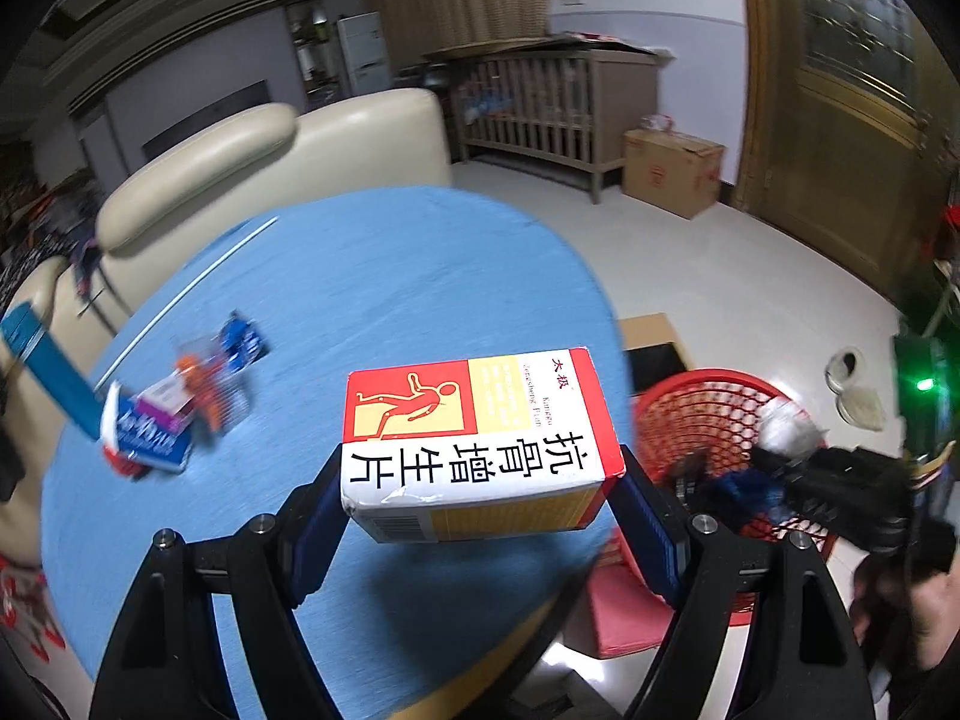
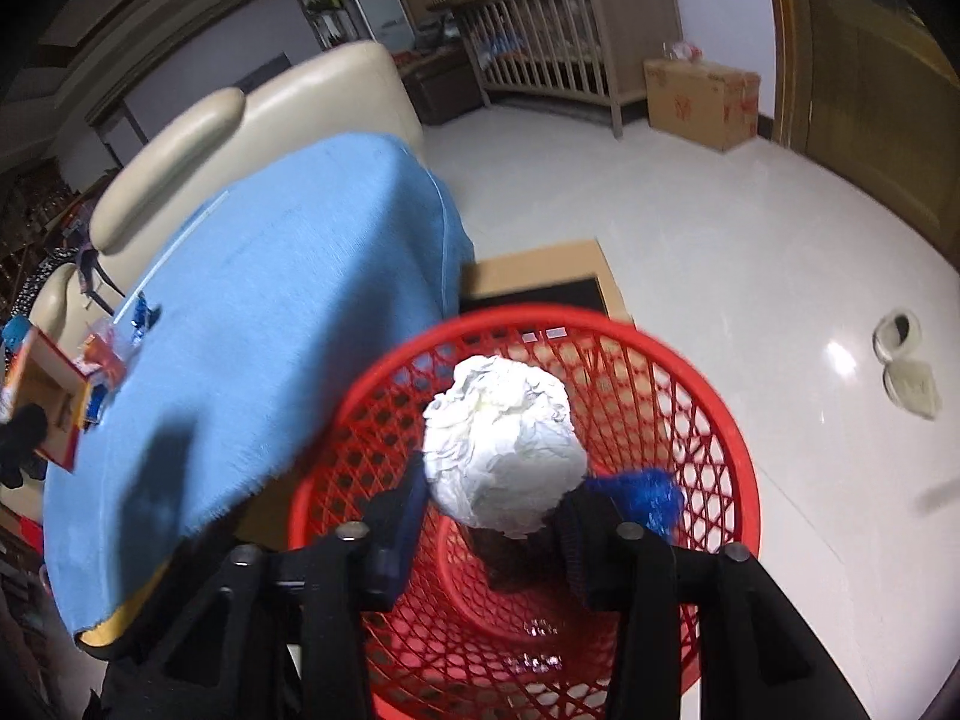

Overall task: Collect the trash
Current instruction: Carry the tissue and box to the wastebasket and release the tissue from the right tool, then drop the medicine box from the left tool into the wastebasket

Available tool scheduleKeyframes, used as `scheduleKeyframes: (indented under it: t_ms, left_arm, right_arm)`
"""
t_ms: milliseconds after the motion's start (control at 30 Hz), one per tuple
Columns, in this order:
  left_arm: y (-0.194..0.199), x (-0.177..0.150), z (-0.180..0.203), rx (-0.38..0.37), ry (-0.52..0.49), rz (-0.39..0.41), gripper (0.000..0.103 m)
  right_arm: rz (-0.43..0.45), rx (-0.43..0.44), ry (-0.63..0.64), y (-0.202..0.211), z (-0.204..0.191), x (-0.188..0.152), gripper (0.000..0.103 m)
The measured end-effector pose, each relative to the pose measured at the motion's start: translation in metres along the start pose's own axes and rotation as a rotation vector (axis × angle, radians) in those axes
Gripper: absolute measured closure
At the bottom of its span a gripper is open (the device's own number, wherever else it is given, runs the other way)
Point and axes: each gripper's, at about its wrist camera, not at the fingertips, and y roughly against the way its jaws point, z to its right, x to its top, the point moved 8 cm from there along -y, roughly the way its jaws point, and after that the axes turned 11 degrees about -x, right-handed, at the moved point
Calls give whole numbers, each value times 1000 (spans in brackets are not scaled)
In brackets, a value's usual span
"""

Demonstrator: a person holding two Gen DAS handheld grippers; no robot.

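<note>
My left gripper (image 1: 480, 492) is clamped on a medicine box (image 1: 477, 441), red, yellow and white with large black characters, its two blue pads pressing the box's short ends, and it holds the box above the near part of the blue table (image 1: 372, 276). My right gripper (image 2: 498, 510) hangs over the mouth of the red mesh basket (image 2: 708, 420) with a crumpled white paper ball (image 2: 504, 450) between its fingers; the ball sits against the pad on the left of the view, but I cannot tell whether the other pad presses on it. Inside the basket, just beside the ball, lies a scrap of blue wrapper (image 2: 651, 495). The basket stands on the pale floor (image 2: 720, 228) right at the table's edge, with a flat piece of cardboard (image 2: 540, 267) behind it. Farther out on the table, well apart from the box I hold, a small heap of trash (image 1: 180, 402) lies blurred: a blue-and-white carton, something orange, a blue wrapper. A thin white stick (image 1: 192, 288) lies near that heap. Beyond the table are a cream sofa (image 1: 288, 150), a wooden crib (image 1: 540, 102) and a brown cardboard box (image 1: 672, 171) on the floor.
</note>
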Motion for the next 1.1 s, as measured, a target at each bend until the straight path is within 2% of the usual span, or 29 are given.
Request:
scheduleKeyframes:
  t_ms: [67,100,600,767,933,1100]
  left_arm:
    - [-4,3,13,-16,-21,-3,21]
    - [-6,4,21,-25,-35,-7,21]
    - [-45,5,96,-136,-150,-94,21]
    - [-58,1,116,-155,-189,-131,21]
    - [-74,-8,133,-168,-217,-191,19]
    - [-91,-21,141,-211,-215,-284,19]
  right_arm:
    - [-7,8,-7,-2,4,-3,38]
    - [-5,4,-14,-2,8,-3,36]
    - [119,13,-205,40,71,22,36]
    - [127,11,-242,43,86,22,36]
    - [120,9,-280,40,102,18,36]
    - [118,12,-298,39,109,16,36]
